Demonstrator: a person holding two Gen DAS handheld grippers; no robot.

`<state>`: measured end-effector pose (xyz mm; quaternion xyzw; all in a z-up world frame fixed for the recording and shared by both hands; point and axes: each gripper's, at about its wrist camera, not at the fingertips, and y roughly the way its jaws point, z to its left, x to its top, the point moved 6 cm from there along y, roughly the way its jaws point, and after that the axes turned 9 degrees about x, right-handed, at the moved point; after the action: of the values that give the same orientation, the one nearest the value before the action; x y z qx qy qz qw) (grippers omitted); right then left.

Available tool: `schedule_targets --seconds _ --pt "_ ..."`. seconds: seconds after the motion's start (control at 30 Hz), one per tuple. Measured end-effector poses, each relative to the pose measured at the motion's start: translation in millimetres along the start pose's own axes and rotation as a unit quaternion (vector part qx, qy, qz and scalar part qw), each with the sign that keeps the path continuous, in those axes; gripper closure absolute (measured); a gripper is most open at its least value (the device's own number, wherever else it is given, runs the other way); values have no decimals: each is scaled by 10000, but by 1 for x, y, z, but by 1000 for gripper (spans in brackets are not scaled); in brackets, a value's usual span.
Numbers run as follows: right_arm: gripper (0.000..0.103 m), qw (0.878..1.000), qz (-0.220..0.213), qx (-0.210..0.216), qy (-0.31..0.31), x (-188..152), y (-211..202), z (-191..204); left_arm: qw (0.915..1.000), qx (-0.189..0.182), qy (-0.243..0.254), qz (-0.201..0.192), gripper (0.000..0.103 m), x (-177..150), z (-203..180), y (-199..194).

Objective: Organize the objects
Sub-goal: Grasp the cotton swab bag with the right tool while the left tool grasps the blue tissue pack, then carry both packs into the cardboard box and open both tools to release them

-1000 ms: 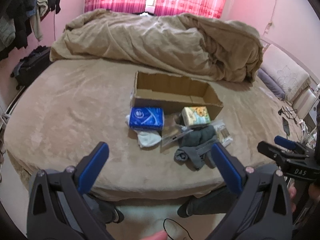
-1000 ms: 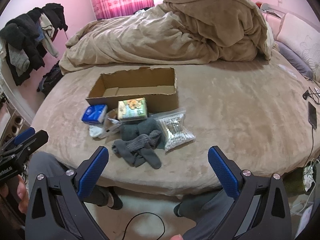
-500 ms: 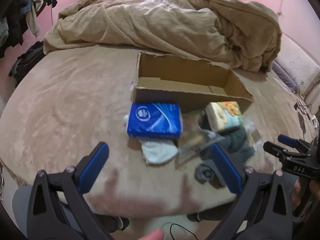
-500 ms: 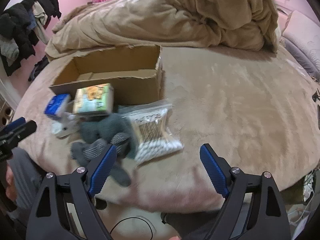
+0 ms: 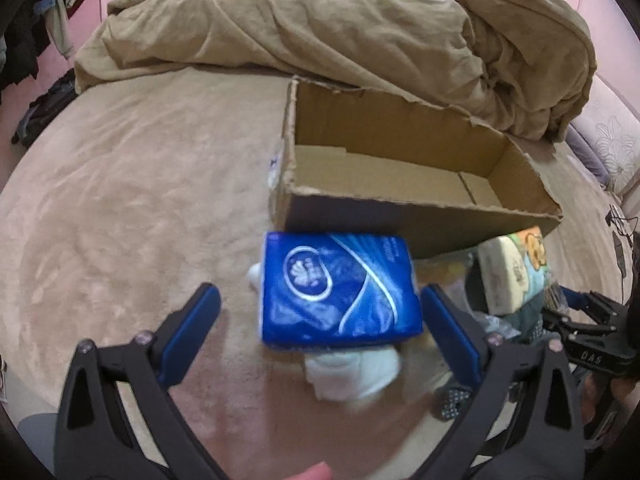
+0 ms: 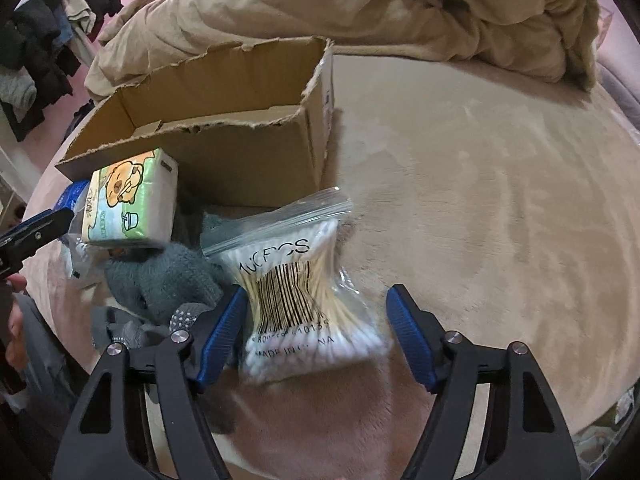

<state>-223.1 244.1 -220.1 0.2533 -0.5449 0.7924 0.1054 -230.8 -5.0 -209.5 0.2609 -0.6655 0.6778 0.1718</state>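
Nothing packed yet; both hand-held grippers poised over their first picks.

The cardboard box [image 5: 400,184] ahead looks empty. The left hand-held gripper [image 5: 320,332], jaws spread, brackets the blue tissue pack [image 5: 338,288]; the right hand-held gripper [image 6: 316,336], also spread, straddles the cotton swab bag [image 6: 300,292]. Cartoon tissue pack [image 6: 128,200] and grey socks [image 6: 160,284] lie to its left.

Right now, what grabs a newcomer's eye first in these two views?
The blue tissue pack fills the gap between the open left gripper fingers, in front of the empty cardboard box. On the other side, the cotton swab bag lies between the open right gripper fingers, beside grey socks.
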Motion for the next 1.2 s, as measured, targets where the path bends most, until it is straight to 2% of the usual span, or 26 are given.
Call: schedule_targets --seconds 0.1,0.17,0.23,0.43,0.73,1.0,1.2 --pt "31 10000 -3 -9 -93 0 5 3 9999 23 29 137 29 -3 -1 7" --pt "34 9999 -46 32 -96 1 5 2 9998 -16 58 166 29 -5 -3 7" --pt "47 9999 -67 86 -47 1 4 0 9998 -61 85 138 30 -6 -5 3" --pt "58 9996 -175 177 102 1 -7 -2 9998 -181 82 13 31 -6 -6 -16" --pt "59 9978 -659 46 116 5 -63 3 9990 -313 -46 -305 31 -6 -4 -76" --pt "59 9937 -1117 108 -15 11 -131 39 9975 -336 -48 -615 31 2 -9 -140" --pt "59 9894 -1432 218 -127 23 -172 60 9955 -455 -20 -832 31 13 -18 -174"
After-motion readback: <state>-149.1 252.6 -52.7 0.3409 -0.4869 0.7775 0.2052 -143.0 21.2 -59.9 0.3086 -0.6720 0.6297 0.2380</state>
